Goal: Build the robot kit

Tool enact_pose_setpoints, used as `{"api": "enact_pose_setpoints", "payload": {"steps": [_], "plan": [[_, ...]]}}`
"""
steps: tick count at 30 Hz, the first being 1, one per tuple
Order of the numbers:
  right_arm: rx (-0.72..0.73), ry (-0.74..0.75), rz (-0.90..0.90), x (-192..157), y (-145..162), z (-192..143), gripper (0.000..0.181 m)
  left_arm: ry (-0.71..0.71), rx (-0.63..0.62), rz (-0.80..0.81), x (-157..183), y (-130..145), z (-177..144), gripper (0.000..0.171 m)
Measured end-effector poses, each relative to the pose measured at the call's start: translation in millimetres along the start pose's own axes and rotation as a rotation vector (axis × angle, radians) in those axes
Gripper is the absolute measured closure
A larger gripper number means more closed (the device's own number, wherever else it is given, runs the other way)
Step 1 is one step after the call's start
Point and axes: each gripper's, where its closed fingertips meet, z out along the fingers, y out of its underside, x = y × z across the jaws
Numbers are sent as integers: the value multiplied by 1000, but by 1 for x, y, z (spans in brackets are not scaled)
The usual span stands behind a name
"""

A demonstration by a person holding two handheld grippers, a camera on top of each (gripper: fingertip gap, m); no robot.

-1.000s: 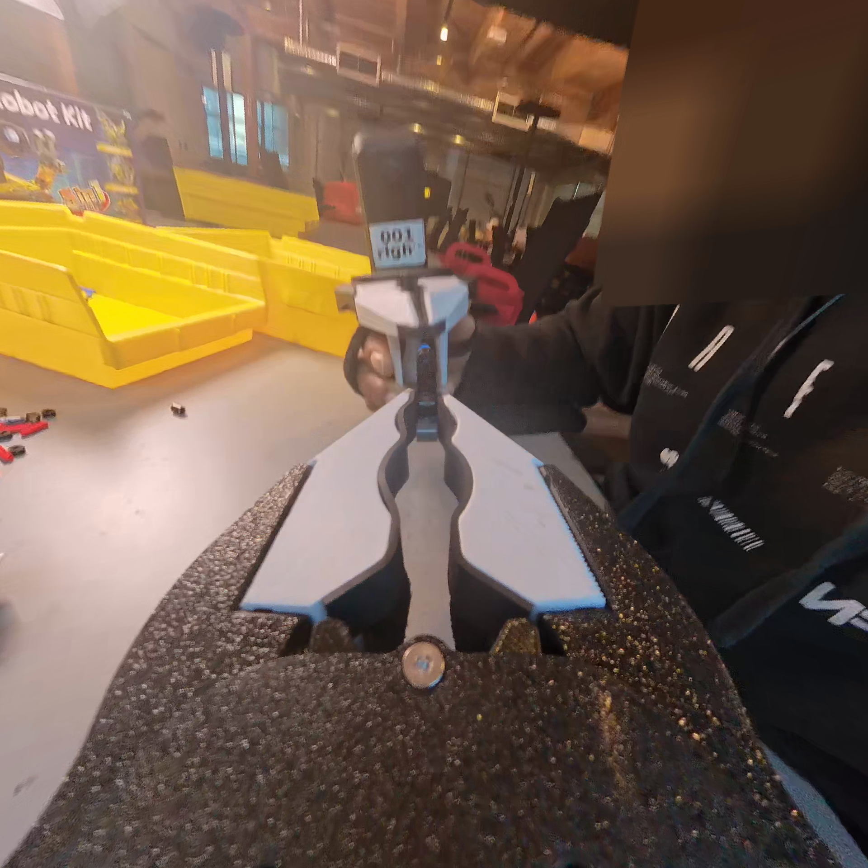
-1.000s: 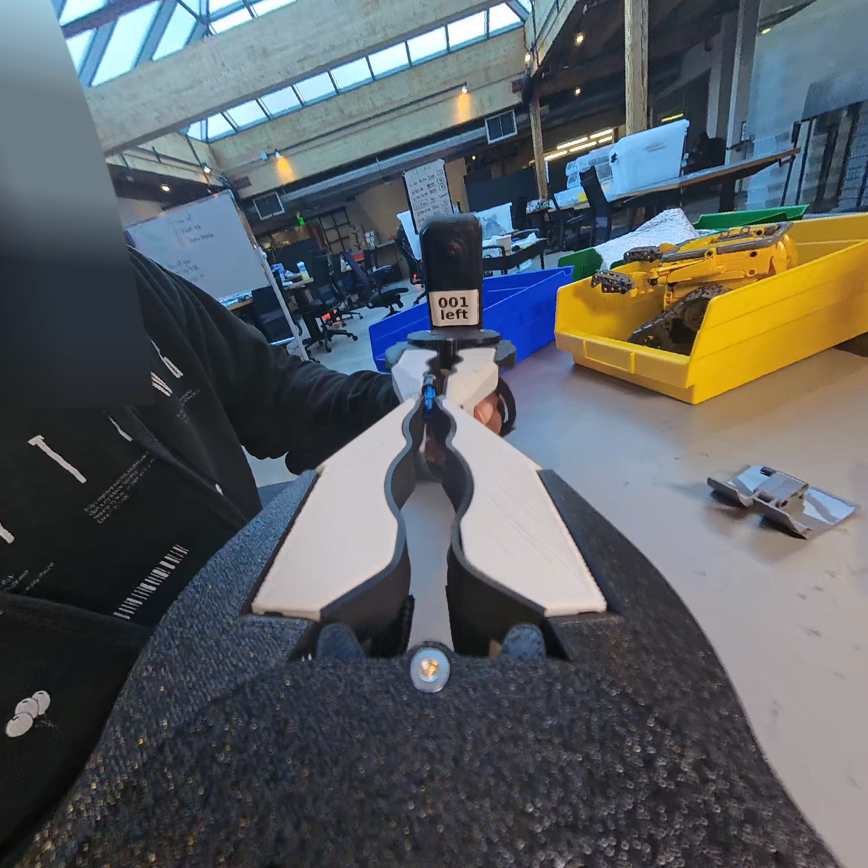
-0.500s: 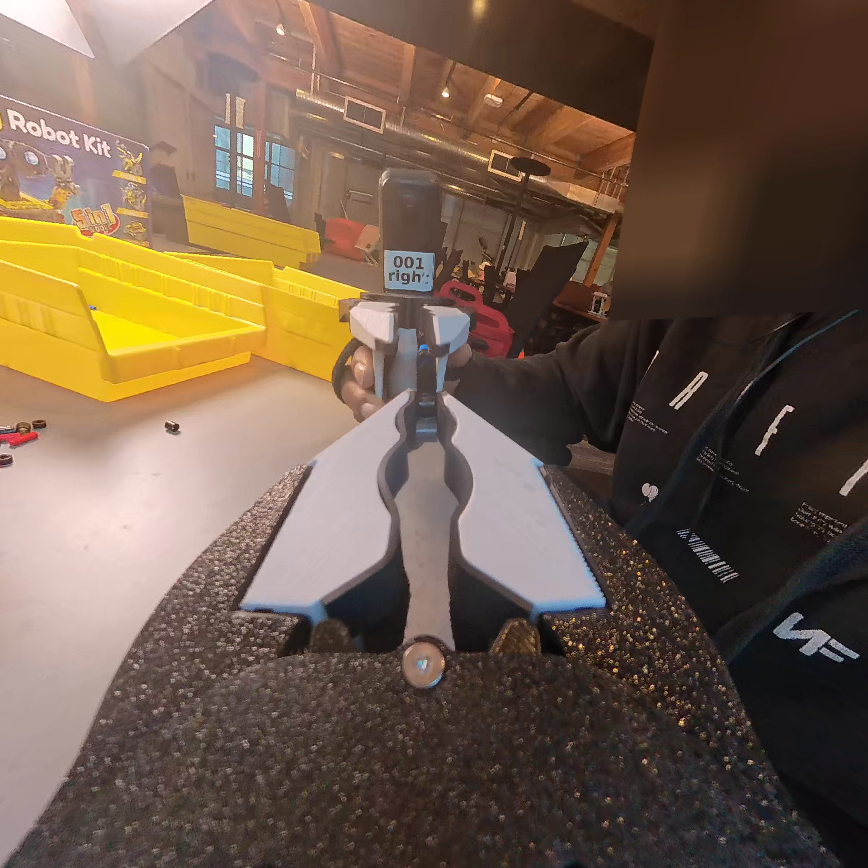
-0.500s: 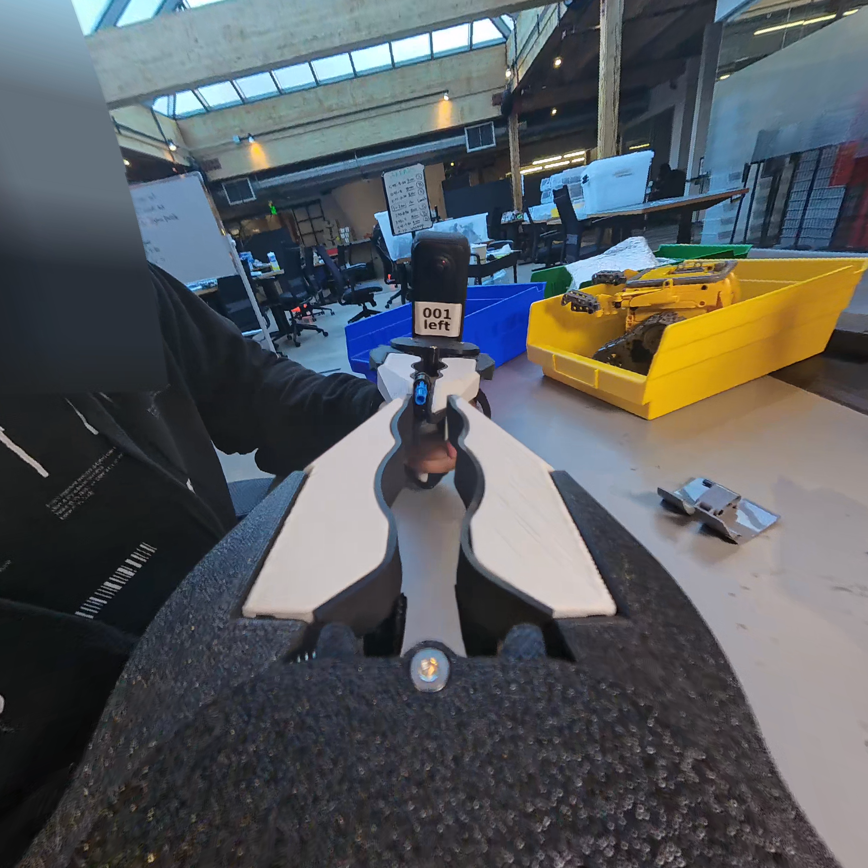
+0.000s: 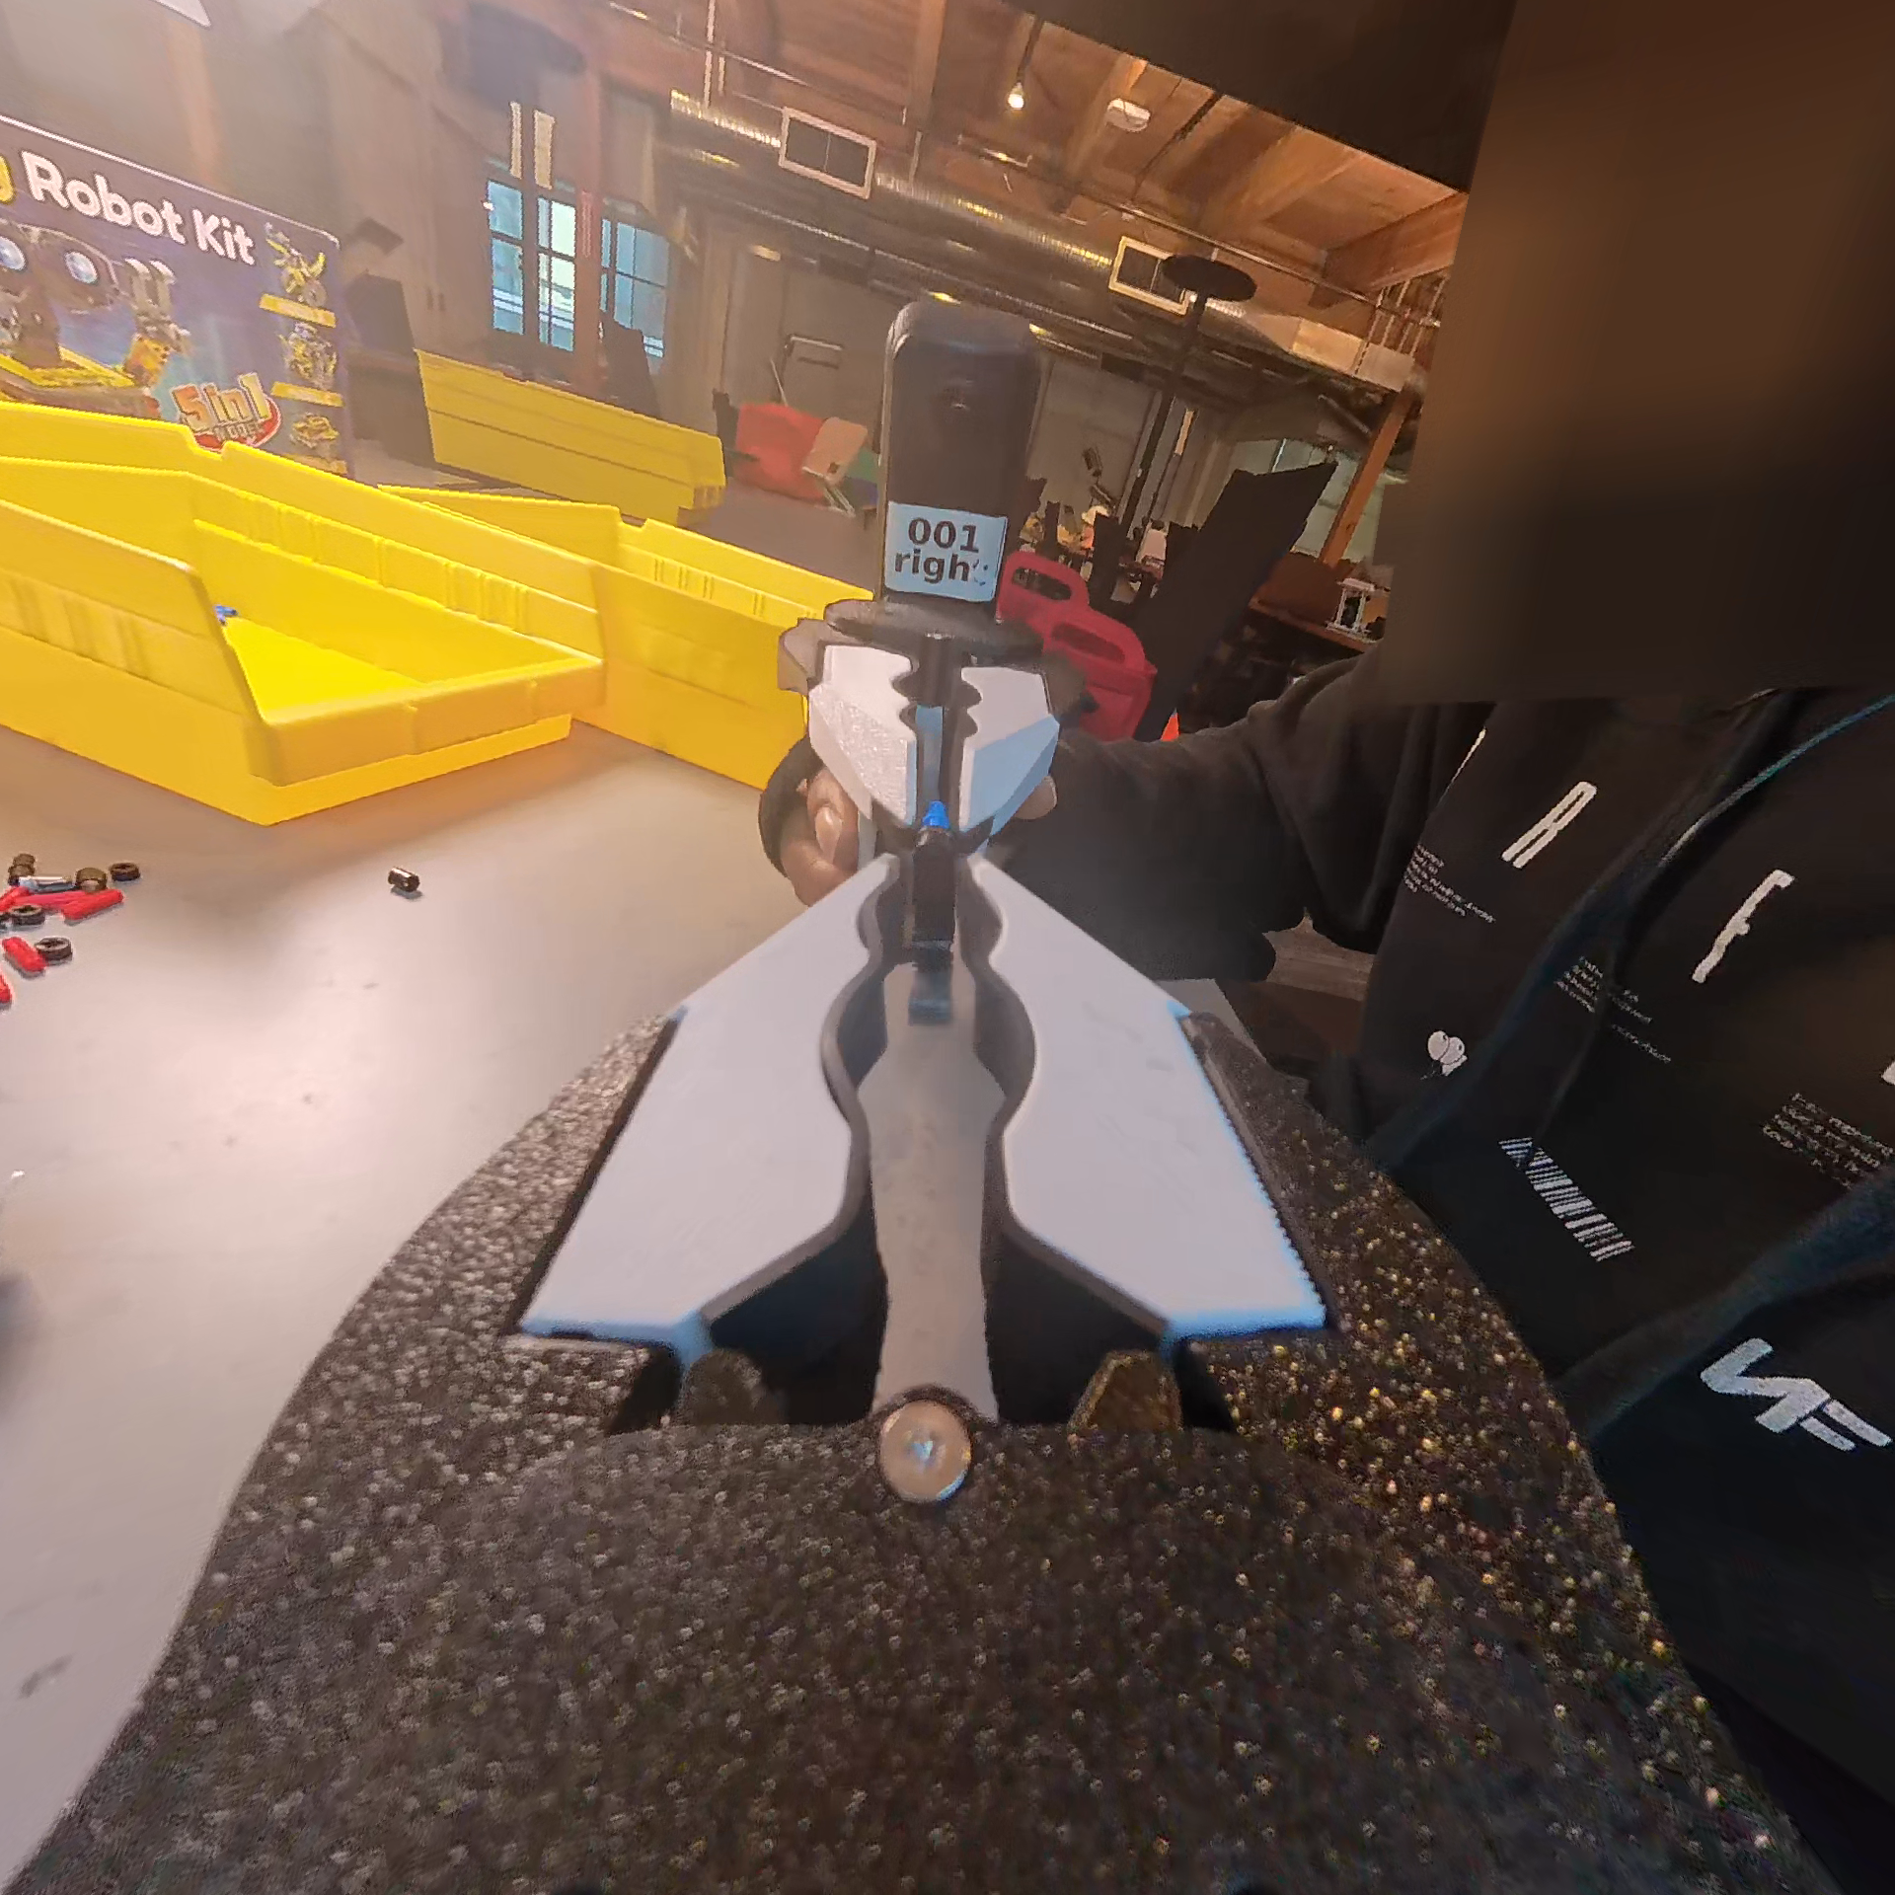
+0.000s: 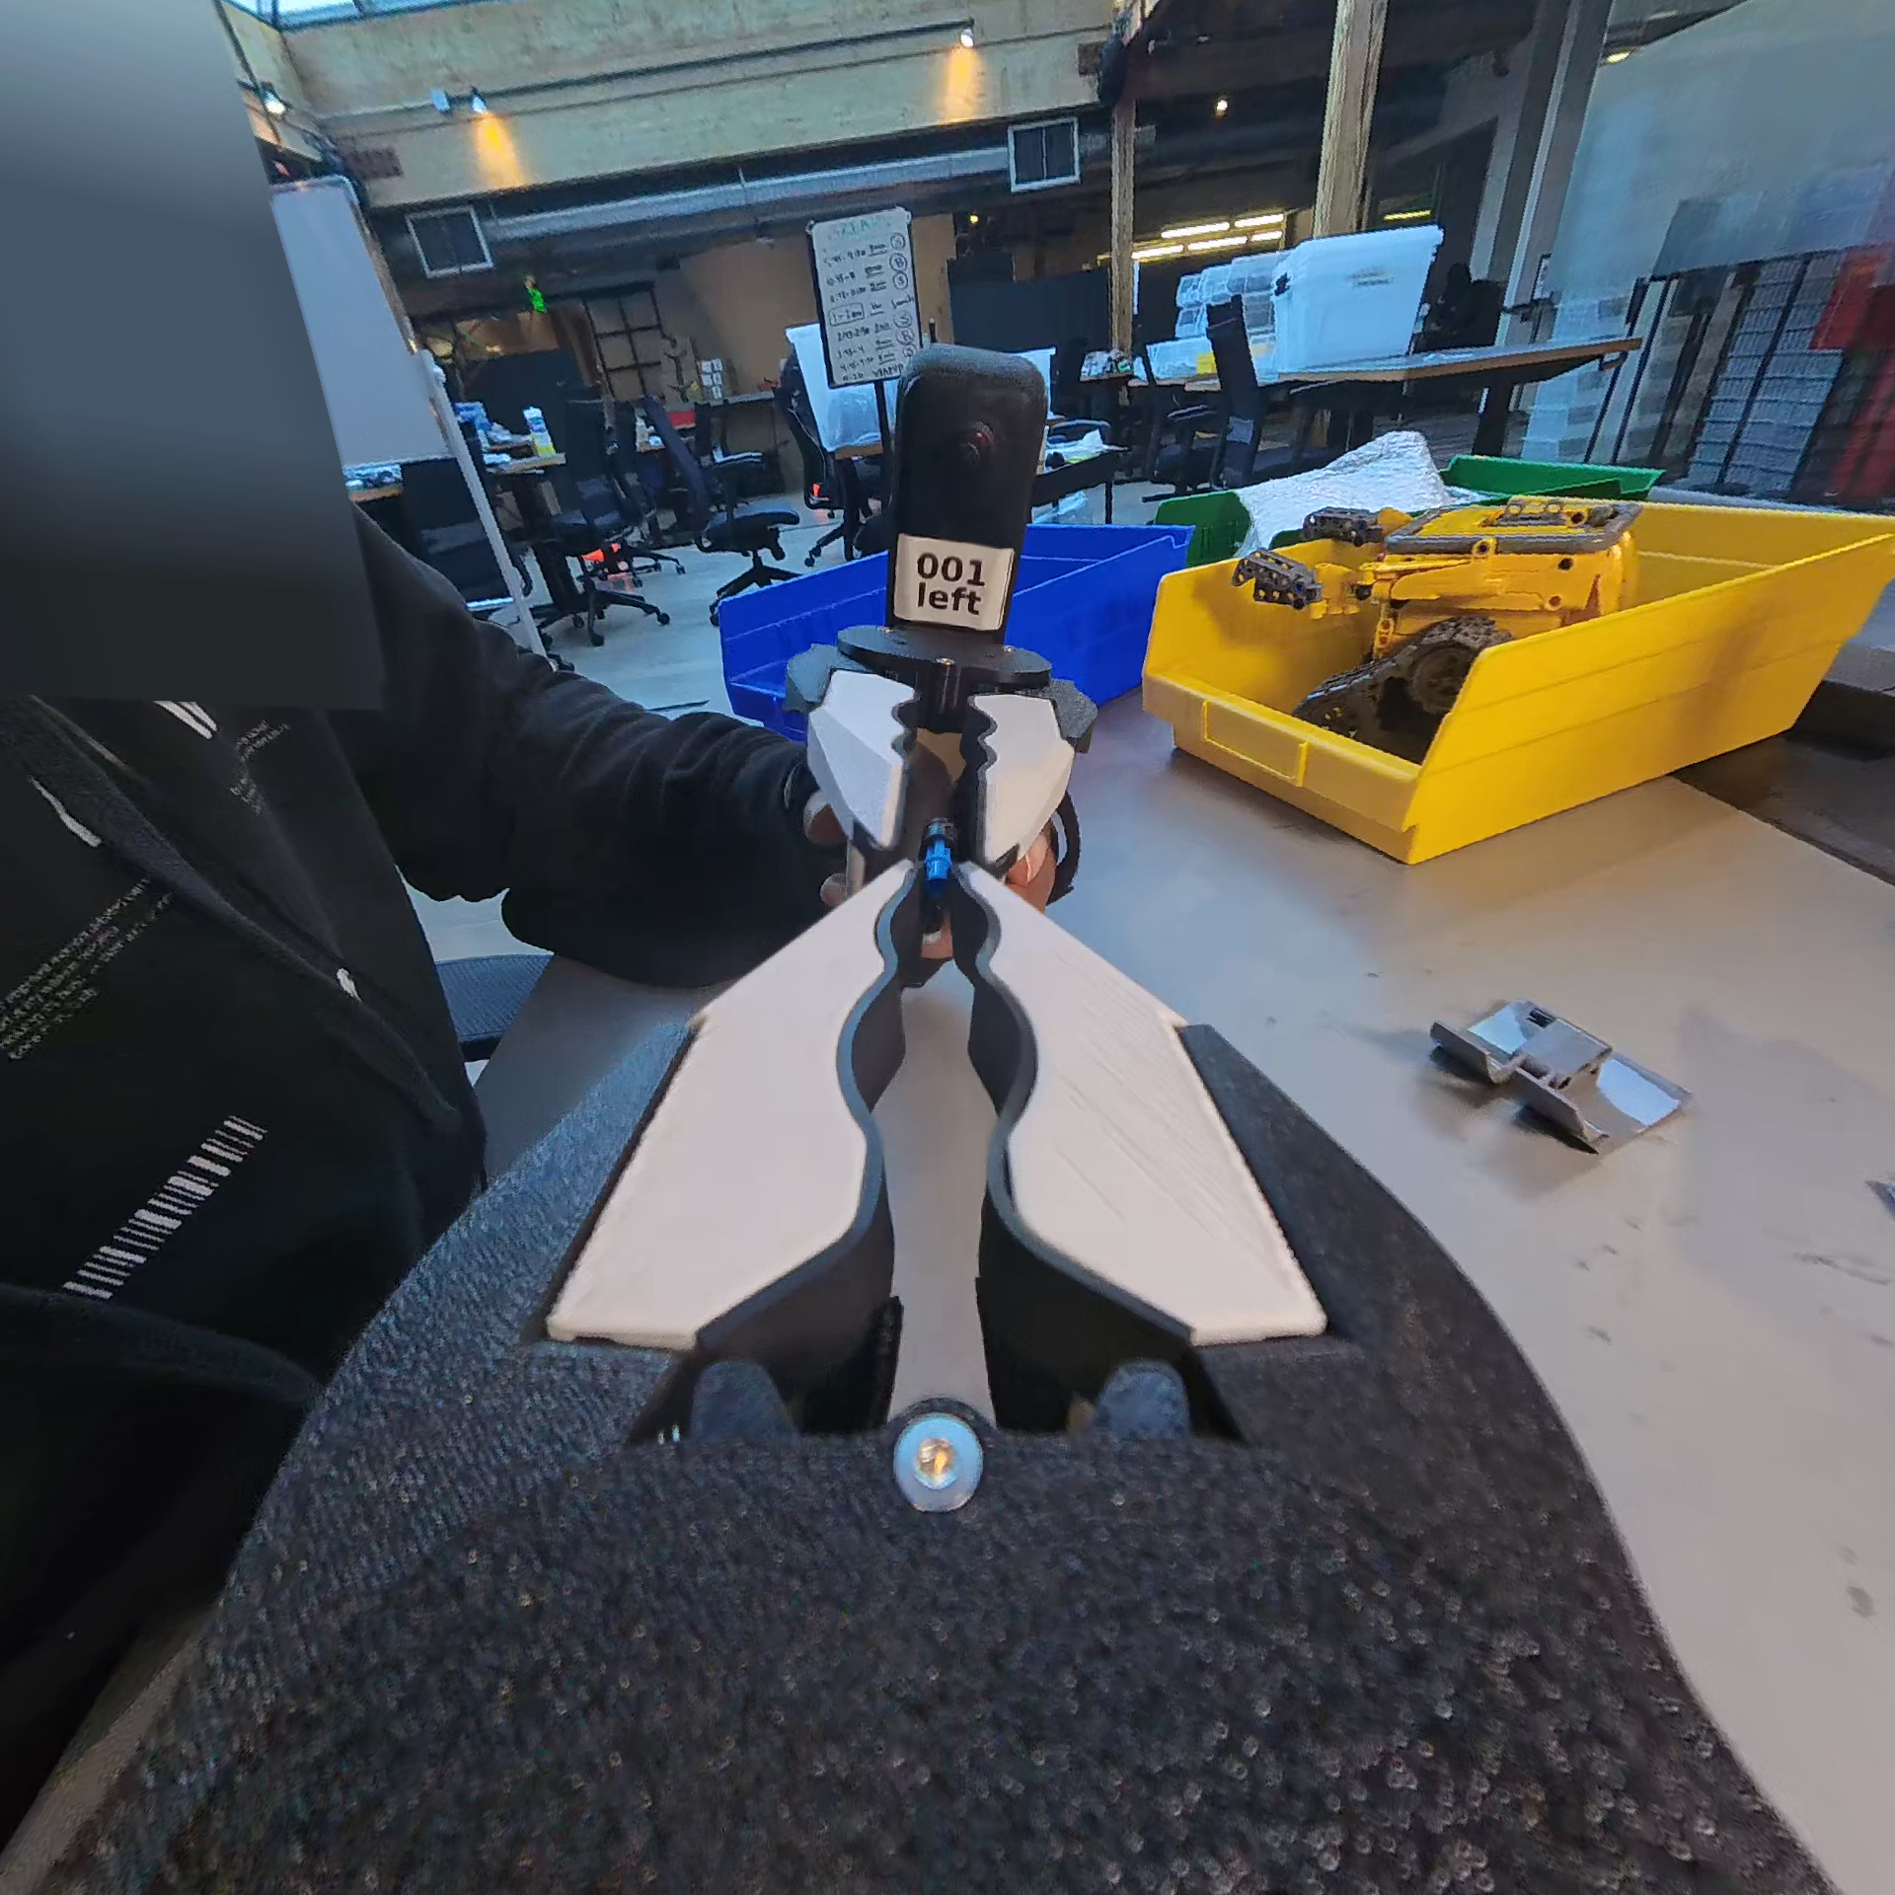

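The left gripper [image 5: 931, 902] and right gripper [image 6: 935, 892] are meeting tip to tip, both pinching one small blue-tipped black pin [image 5: 931, 872]. It is looking light, stiff and slippery, so each gripper is holding an end.

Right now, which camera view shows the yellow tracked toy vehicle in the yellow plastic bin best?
The right wrist view: the yellow tracked toy vehicle lies plainly in its yellow plastic bin. The left wrist view does not show it.
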Motion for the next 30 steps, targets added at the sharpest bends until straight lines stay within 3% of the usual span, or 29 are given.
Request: {"api": "enact_pose_setpoints", "payload": {"steps": [5, 12, 21, 24, 27, 30], "plan": [[-27, -13, -9, -3, 4, 2, 177, 10, -66, 5, 3, 7, 2, 165], [-178, 2, -110, -6, 22, 0, 178, -23, -211, 74, 2, 26, 5, 165], [-466, -50, -170, -11, 75, -4, 178, -98, -562, 259, -3, 80, 9, 166], [-462, -39, -163, -6, 81, -4, 178, -119, -554, 198, -10, 82, 9, 166], [-364, 56, -191, 12, 63, -1, 176, -161, -408, 31, -25, 60, 5, 166], [-273, 152, -279, 23, 41, -1, 149, -188, -224, -156, -38, 36, -3, 165]]}}
